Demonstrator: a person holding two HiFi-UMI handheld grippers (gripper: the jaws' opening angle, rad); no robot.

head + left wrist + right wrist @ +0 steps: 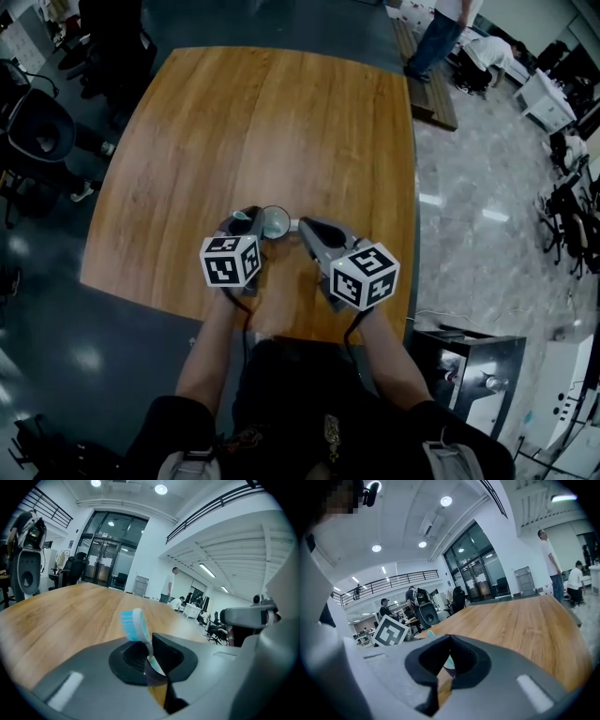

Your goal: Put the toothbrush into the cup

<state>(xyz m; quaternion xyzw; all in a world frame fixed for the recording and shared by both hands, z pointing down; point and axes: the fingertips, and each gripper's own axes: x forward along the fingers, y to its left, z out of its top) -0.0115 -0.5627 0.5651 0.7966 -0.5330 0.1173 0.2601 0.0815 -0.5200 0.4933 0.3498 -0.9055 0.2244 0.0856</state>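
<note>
Toothbrush (136, 625) and cup (284, 214) are found close to the near edge of the wooden worktop (253, 122), between the two tools. In the left gripper view the toothbrush is seen clamped by its handle in the left hand-held gripper (149, 657), whose dark pads are pressed against it from both sides; the white neck rises out of the jaws, tilted a little to the left, and the head with its pale blue bristles is held above them. In the head view the cup is seen from above as a round, glassy rim standing on the worktop, with the left hand-held gripper (242, 223) just beside it on the left and the right hand-held gripper (305, 228) just beside it on the right. A small teal fleck of the toothbrush (241, 216) is shown at the left jaws, outside the cup's rim. In the right gripper view the jaws of the right hand-held gripper (449, 662) are drawn together; a pale sliver is seen in the gap behind the pads, and what it is cannot be told. The left tool's marker cube (391, 631) is visible to the left of them
</note>
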